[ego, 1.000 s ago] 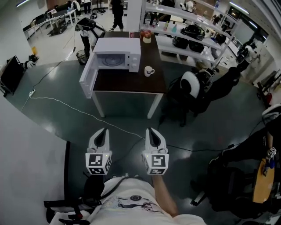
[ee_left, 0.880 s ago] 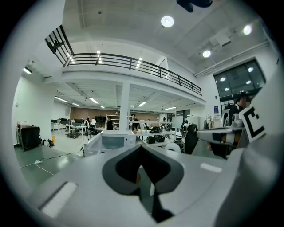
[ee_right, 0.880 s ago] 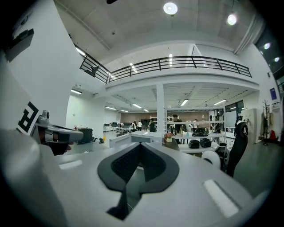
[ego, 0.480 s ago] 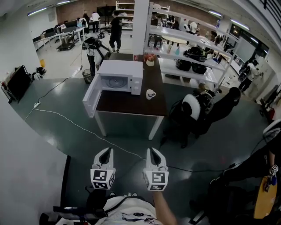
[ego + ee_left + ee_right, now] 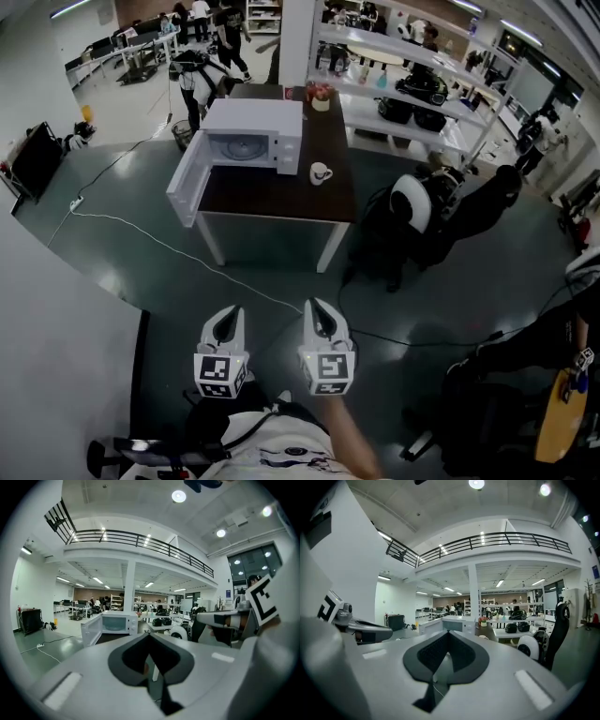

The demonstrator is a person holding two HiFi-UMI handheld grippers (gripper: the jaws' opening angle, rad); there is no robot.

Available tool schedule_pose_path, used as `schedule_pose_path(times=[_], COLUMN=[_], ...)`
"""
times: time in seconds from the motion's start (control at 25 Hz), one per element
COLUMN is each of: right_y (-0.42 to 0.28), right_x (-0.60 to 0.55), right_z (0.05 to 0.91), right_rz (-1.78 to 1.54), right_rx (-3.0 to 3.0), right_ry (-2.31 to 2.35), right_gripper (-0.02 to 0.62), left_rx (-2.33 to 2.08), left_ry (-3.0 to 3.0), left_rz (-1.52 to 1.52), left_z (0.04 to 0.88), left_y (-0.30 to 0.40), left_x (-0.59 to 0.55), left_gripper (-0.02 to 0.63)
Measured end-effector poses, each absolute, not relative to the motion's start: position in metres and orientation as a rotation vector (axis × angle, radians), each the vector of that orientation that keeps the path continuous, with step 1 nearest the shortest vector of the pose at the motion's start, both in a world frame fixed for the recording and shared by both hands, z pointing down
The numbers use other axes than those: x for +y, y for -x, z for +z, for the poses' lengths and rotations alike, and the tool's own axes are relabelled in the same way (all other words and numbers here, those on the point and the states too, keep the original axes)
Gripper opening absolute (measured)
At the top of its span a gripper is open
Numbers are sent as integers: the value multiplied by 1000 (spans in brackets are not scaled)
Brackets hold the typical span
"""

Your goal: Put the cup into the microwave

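A white cup [image 5: 320, 172] stands on the dark table [image 5: 281, 192], just right of the white microwave [image 5: 253, 136], whose door [image 5: 185, 187] hangs open to the left. Both are far ahead across the floor. My left gripper [image 5: 228, 317] and right gripper [image 5: 319, 309] are held side by side low in the head view, both shut and empty. The left gripper view looks past its closed gripper [image 5: 149, 635] at the microwave [image 5: 115, 623]. The right gripper view shows its closed gripper [image 5: 448, 633], the microwave [image 5: 452, 624] and the tiny cup [image 5: 483, 637].
A black-and-white office chair [image 5: 412, 202] stands at the table's right. A white cable [image 5: 141, 230] runs over the dark floor between me and the table. Shelving [image 5: 412, 84] lies behind, people [image 5: 202, 75] stand at the back, and a white wall [image 5: 56, 337] is at my left.
The head view has swung slightly, so the table shifts in the picture. The left gripper stands a little nearer the right one. Both stay shut and empty.
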State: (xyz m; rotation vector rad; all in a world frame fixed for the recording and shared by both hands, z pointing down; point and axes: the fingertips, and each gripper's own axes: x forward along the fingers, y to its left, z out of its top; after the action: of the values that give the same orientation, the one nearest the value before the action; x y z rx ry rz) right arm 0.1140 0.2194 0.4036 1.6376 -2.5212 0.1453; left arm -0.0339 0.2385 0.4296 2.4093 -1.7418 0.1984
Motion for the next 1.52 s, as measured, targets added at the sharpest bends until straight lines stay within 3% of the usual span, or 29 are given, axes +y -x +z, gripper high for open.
schedule_pose_path(times=[1.0,1.52], right_y=[-70,-80], right_x=[111,10], right_z=[406,409], right_rz=[157,156], right_rx=[-2378,-2474], right_ry=[-1727,-1658], right_gripper=[0,2], left_rx=[-1486,-1654], left_ry=[-2512,-2435], left_rz=[157,156], left_z=[437,427], left_y=[55,60], left_x=[110,22], left_gripper=[-3,-2])
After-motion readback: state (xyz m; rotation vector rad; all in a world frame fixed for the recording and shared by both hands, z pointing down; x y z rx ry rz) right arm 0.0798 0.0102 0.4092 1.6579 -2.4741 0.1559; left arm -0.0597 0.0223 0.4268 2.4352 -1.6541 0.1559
